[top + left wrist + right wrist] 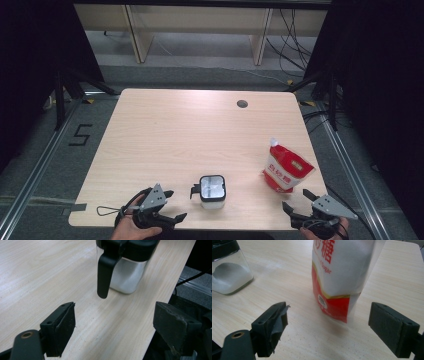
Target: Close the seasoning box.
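A clear square jar with a black lid and a black side handle stands near the table's front edge; white powder lies in it. My left gripper is open just left of the handle, nothing between its jaws. A red and white sugar pouch stands upright at the front right. My right gripper is open just in front of the pouch, apart from it.
The light wooden table has a round cable hole near its far edge. In the left gripper view the table's front edge runs close to the right jaw. Wooden frames and cables lie on the floor beyond.
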The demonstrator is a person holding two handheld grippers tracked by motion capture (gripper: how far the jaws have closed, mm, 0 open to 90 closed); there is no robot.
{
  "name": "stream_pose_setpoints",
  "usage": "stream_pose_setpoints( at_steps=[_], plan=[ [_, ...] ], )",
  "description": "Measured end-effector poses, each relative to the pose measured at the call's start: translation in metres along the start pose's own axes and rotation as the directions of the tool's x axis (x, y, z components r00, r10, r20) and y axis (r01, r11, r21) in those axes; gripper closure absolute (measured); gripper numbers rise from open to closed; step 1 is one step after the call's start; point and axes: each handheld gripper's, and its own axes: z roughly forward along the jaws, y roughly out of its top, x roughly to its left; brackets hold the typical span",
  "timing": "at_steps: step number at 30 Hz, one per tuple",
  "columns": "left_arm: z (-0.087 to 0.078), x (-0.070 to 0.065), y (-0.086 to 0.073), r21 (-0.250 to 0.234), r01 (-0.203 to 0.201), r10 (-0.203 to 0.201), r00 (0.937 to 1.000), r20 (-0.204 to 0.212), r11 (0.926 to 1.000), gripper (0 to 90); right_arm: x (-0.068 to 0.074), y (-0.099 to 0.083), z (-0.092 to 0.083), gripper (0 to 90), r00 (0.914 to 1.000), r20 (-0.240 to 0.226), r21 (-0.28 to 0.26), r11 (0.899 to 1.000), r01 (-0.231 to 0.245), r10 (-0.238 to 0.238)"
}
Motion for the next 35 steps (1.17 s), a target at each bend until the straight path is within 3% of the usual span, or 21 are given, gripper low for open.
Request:
stream_pose_setpoints(
  at_steps=[1, 2, 3, 5, 6, 7, 12, 13, 14, 15, 19, 25, 26, 27, 30, 31, 32, 33, 35],
  plan=[
    [0.0015, -0.0013, -0.0010, -0.017, 0.016, -0.016, 0.9999, 0.002, 0.9997, 17.7, 0.0001, 0.0000, 0.0000, 16.5, 1.0000, 0.000, 0.001, 1.000, -0.001, 0.001],
    [0.0013, 0.0008, -0.0016, -0.012, -0.012, 0.012, 0.9999, 0.003, 0.9999, 17.7, 0.0001, -0.0001, 0.0001, 16.5, 1.0000, 0.000, 0.003, 1.000, 0.001, -0.001],
    [0.0003, 0.0018, -0.0027, 0.003, -0.016, 0.016, 0.9999, 0.003, 0.9999, 17.7, -0.0013, 0.0001, -0.0002, 16.5, 0.9996, 0.013, -0.003, 1.000, 0.024, -0.024],
    [0.0003, 0.0005, -0.0041, -0.009, 0.015, -0.015, 0.9999, -0.008, 0.9998, 17.7, 0.0003, -0.0002, 0.0001, 16.5, 1.0000, -0.002, 0.007, 1.000, 0.000, 0.000],
    [-0.0009, 0.0029, -0.0040, 0.003, -0.020, 0.020, 0.9998, -0.009, 0.9998, 17.7, 0.0001, -0.0003, -0.0002, 16.5, 1.0000, 0.010, 0.009, 1.000, 0.002, -0.002],
    [-0.0005, 0.0011, -0.0052, -0.001, 0.009, -0.009, 0.9999, -0.014, 1.0000, 17.7, -0.0018, -0.0004, 0.0006, 16.5, 0.9996, 0.014, 0.002, 1.000, 0.026, -0.026],
    [0.0014, -0.0015, -0.0077, 0.022, 0.011, -0.010, 0.9998, -0.014, 0.9997, 17.7, -0.0014, -0.0008, 0.0012, 16.5, 0.9997, 0.010, 0.008, 1.000, 0.024, -0.024],
    [0.0020, -0.0024, -0.0079, 0.020, 0.012, -0.012, 0.9999, -0.008, 0.9997, 17.7, 0.0023, -0.0010, 0.0001, 16.5, 0.9996, -0.001, 0.034, 0.999, -0.027, 0.027],
    [0.0024, -0.0023, -0.0081, 0.030, 0.009, -0.009, 0.9999, -0.007, 0.9995, 17.7, -0.0001, -0.0008, 0.0009, 16.5, 1.0000, -0.003, 0.025, 1.000, 0.006, -0.006],
    [0.0047, -0.0046, -0.0085, 0.007, 0.029, -0.029, 0.9996, -0.002, 0.9996, 17.7, 0.0001, -0.0011, 0.0016, 16.5, 1.0000, -0.007, 0.021, 1.000, 0.002, -0.002],
    [0.0050, -0.0022, -0.0091, 0.056, -0.015, 0.016, 0.9998, -0.013, 0.9983, 17.7, -0.0006, -0.0011, 0.0016, 16.1, 0.9999, -0.008, 0.037, 0.999, 0.009, -0.008],
    [0.0068, -0.0040, -0.0095, 0.039, 0.015, -0.015, 0.9999, -0.003, 0.9991, 17.7, -0.0005, -0.0012, 0.0018, 16.1, 0.9999, -0.008, 0.038, 0.999, 0.009, -0.008],
    [0.0063, -0.0034, -0.0091, 0.047, 0.010, -0.010, 0.9999, 0.005, 0.9988, 17.7, -0.0005, -0.0012, 0.0018, 16.1, 0.9999, -0.008, 0.037, 0.999, 0.010, -0.010],
    [0.0059, -0.0016, -0.0086, 0.051, -0.024, 0.024, 0.9997, 0.005, 0.9984, 17.7, -0.0004, -0.0011, 0.0017, 16.1, 0.9999, -0.008, 0.037, 0.999, 0.010, -0.009],
    [0.0055, -0.0011, -0.0086, 0.054, -0.036, 0.037, 0.9993, -0.007, 0.9979, 17.7, -0.0005, -0.0012, 0.0018, 16.1, 0.9999, -0.008, 0.038, 0.999, 0.009, -0.009],
    [0.0067, -0.0041, -0.0095, 0.034, 0.021, -0.021, 0.9997, -0.010, 0.9992, 17.7, -0.0004, -0.0012, 0.0018, 16.1, 0.9999, -0.008, 0.039, 0.999, 0.009, -0.009],
    [0.0067, -0.0043, -0.0095, 0.025, 0.029, -0.029, 0.9996, -0.008, 0.9993, 17.7, -0.0005, -0.0012, 0.0018, 16.1, 0.9999, -0.008, 0.039, 0.999, 0.009, -0.009],
    [0.0051, -0.0008, -0.0086, 0.041, -0.017, 0.018, 0.9998, -0.014, 0.9990, 17.7, -0.0005, -0.0012, 0.0017, 16.1, 0.9999, -0.007, 0.039, 0.999, 0.009, -0.008],
    [0.0051, -0.0003, -0.0088, 0.043, -0.014, 0.015, 0.9998, -0.015, 0.9990, 17.7, -0.0013, -0.0015, 0.0022, 16.1, 0.9998, -0.002, 0.039, 0.999, 0.018, -0.018]
  ],
)
